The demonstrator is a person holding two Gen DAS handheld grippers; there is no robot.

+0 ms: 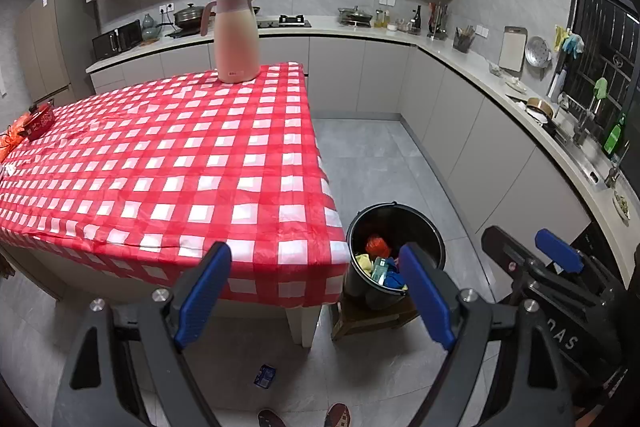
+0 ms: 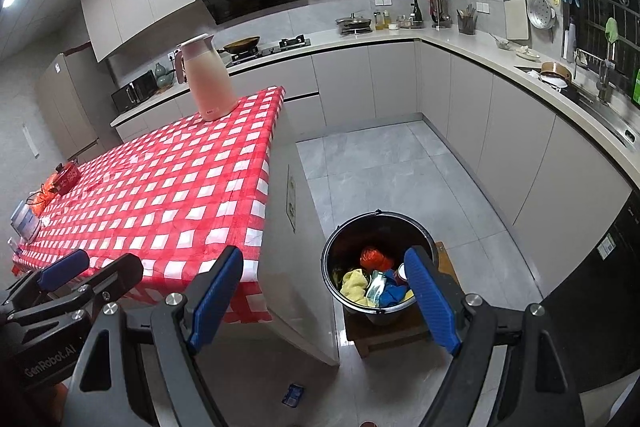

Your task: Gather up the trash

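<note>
A black bucket (image 1: 394, 223) (image 2: 376, 227) stands on a low wooden stool beside the table's near right corner. It holds trash: a red crumpled piece (image 2: 374, 259), a yellow cloth (image 2: 354, 283) and blue wrappers. A small blue wrapper (image 1: 265, 375) (image 2: 293, 395) lies on the floor by the table leg. My left gripper (image 1: 316, 291) is open and empty, held before the table edge. My right gripper (image 2: 328, 299) is open and empty, just left of the bucket. Each gripper shows in the other's view.
A table with a red checked cloth (image 1: 168, 155) (image 2: 168, 195) carries a pink thermos jug (image 1: 234, 37) (image 2: 208, 79) at the far edge and red items (image 1: 38, 123) at the left end. Kitchen counters (image 2: 500, 55) run along the back and right walls. Grey tiled floor (image 2: 392, 171) lies between.
</note>
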